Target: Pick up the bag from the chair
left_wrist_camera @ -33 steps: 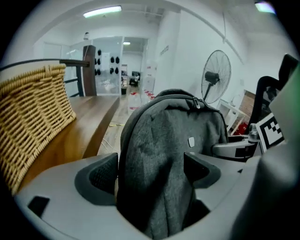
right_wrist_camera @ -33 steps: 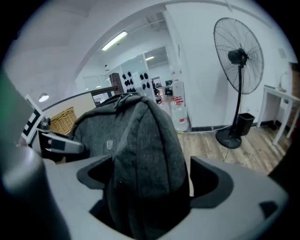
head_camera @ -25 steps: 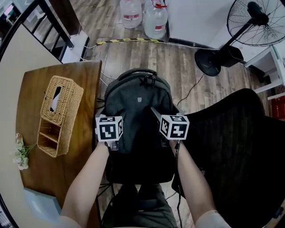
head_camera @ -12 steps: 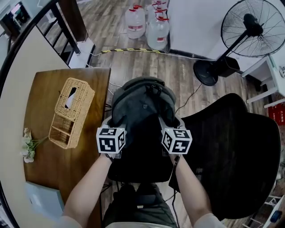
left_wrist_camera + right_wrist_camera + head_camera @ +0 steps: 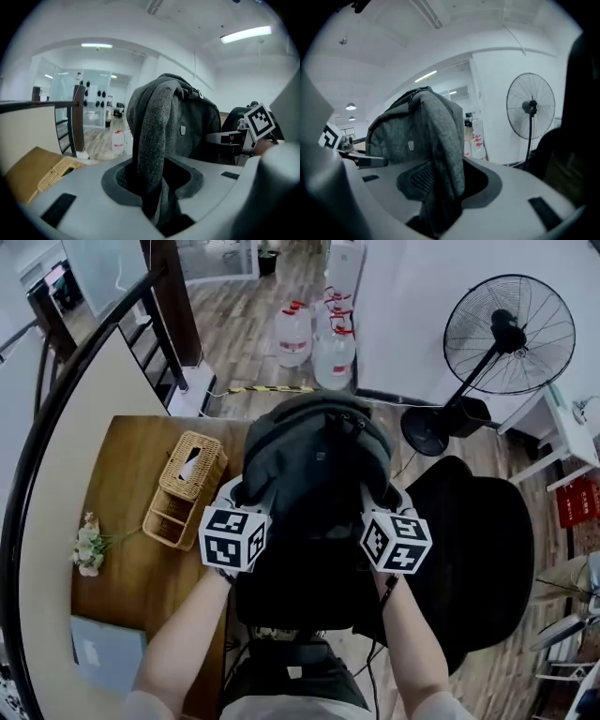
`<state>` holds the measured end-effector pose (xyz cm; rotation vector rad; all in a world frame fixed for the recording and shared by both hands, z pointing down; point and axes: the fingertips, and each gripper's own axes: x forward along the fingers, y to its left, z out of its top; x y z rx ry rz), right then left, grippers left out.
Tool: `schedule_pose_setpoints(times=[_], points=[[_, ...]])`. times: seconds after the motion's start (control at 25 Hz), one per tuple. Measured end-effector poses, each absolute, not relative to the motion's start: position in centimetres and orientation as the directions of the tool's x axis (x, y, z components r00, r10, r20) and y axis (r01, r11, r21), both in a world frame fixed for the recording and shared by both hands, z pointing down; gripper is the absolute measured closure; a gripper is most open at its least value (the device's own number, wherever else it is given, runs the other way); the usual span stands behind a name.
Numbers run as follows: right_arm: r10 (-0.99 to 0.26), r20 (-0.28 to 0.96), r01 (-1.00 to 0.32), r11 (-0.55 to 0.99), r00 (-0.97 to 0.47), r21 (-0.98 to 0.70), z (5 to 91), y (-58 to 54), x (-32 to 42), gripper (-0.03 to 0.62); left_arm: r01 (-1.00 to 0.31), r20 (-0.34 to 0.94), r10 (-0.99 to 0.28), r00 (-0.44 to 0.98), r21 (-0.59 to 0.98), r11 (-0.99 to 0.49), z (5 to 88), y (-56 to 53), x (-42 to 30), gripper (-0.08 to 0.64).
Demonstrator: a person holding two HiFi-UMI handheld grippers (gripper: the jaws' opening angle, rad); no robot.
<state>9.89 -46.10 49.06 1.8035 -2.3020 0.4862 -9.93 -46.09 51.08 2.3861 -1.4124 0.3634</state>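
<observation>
A dark grey backpack (image 5: 314,474) hangs in the air in front of me, lifted clear of the black mesh chair (image 5: 469,549) to its right. My left gripper (image 5: 239,507) is shut on the bag's left shoulder strap (image 5: 150,154), which runs down between its jaws. Over on the other side, my right gripper (image 5: 380,512) is shut on the right shoulder strap (image 5: 443,173). In both gripper views the bag's body (image 5: 187,126) (image 5: 405,133) rises upright ahead of the jaws.
A wooden table (image 5: 122,568) stands at the left with a wicker tissue box (image 5: 183,488), a small flower bunch (image 5: 89,545) and a blue-grey notebook (image 5: 98,652). A standing fan (image 5: 502,343) is at the back right, water jugs (image 5: 314,334) behind, a railing (image 5: 84,362) at left.
Both grippers have risen with the backpack held by its straps. The bag has come up off the chair and nearer the camera, and the view now takes in more of the room.
</observation>
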Motion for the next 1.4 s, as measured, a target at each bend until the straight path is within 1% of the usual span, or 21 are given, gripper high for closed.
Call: schedule_pose_setpoints(times=[0.32, 0.6, 0.96, 1.2, 1.4], points=[[-0.943, 0.186, -0.961, 0.264, -0.275, -0.084, 34.6, -41.3, 7.7, 0.43, -0.87, 0.199, -0.848, 0.49, 0.046, -0.492, 36.8, -41.5, -12.1, 0.437], [-0.949, 0.097, -0.954, 0.298, -0.301, -0.043, 27.5, -36.0, 6.4, 0.425, -0.865, 0.087, -0.863, 0.498, -0.025, -0.502, 29.5, -36.0, -13.5, 0.436], [-0.944, 0.049, -0.944, 0.328, -0.327, 0.014, 26.2, -28.8, 4.6, 0.423, -0.872, 0.031, -0.873, 0.486, -0.054, -0.487, 28.5, -28.6, -15.1, 0.434], [-0.925, 0.076, -0.928, 0.372, -0.371, -0.003, 27.2, -25.3, 3.9, 0.423, -0.884, 0.03, -0.885, 0.465, -0.034, -0.466, 29.4, -24.7, -15.9, 0.433], [-0.926, 0.096, -0.931, 0.365, -0.366, -0.031, 28.6, -23.1, 4.5, 0.426, -0.885, 0.033, -0.885, 0.464, -0.035, -0.465, 30.3, -22.8, -15.5, 0.434]])
